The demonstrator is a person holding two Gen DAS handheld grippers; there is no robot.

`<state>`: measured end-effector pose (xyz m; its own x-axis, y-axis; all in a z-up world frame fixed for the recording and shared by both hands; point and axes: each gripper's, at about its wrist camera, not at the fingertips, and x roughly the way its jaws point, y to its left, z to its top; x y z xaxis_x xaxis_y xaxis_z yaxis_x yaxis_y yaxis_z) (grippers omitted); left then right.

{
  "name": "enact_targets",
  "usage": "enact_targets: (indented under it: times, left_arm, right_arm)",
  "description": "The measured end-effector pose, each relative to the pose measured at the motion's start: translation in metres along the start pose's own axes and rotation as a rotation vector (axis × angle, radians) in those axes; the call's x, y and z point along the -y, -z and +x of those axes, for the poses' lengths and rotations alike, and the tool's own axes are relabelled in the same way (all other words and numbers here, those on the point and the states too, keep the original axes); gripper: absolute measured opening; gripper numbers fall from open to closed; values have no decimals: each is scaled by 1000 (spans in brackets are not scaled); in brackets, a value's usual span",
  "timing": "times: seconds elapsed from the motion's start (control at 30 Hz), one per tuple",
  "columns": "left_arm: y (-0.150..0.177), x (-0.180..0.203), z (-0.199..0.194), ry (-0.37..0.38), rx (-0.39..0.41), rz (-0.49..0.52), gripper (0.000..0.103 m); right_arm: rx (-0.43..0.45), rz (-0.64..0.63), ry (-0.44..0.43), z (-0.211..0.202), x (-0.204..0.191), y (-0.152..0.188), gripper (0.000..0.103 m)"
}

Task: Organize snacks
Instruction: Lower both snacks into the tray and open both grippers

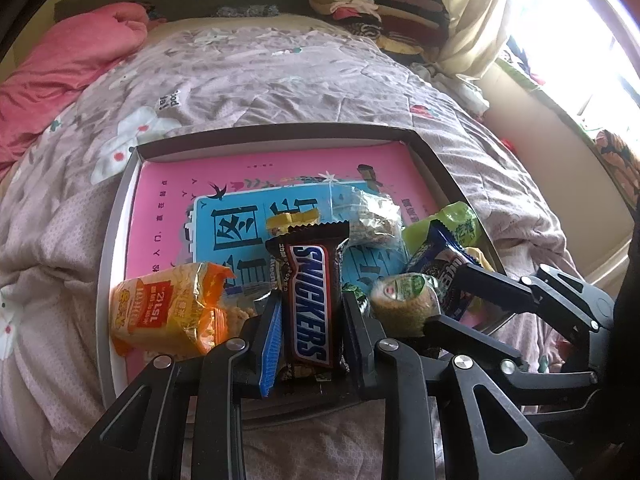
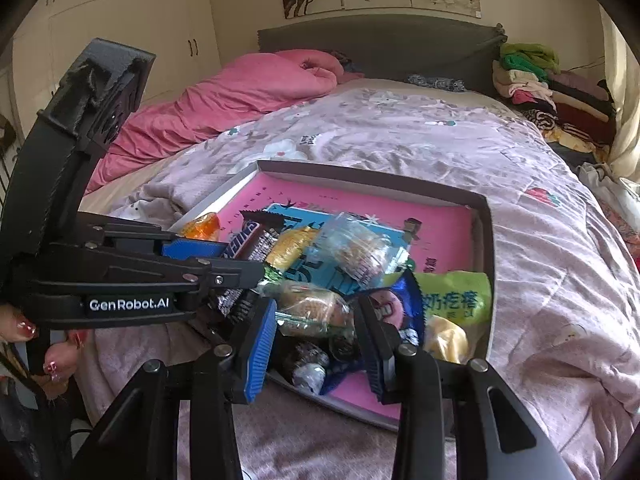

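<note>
One Snickers bar (upright) between left claw pads

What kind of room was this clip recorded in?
A bedroom, most likely in a home: the tray of snacks sits on a quilt-covered bed with a grey headboard, and folded clothes are stacked beside it.
</note>
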<state>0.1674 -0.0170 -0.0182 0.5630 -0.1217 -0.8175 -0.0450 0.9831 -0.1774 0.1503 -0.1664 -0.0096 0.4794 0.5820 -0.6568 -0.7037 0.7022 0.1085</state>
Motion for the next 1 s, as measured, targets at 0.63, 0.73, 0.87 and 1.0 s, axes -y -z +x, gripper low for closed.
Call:
enact_targets:
  times: [0.63,0.73,0.87,1.0]
  left_arm:
    - [-8,12,3,-20,5,49,30]
    - [-8,12,2,-28,9,49,31]
    - [-9,10,-1,-33,13,43,40]
    - [-10,9,-4,-38,20,42,43]
  right_arm:
    - [7,1,15,-4,0,2,40]
    - [9,3,17,-4,1,3,40]
    - [11,7,21,-6,3,2,42]
    - [14,14,27,-7,4,2,44]
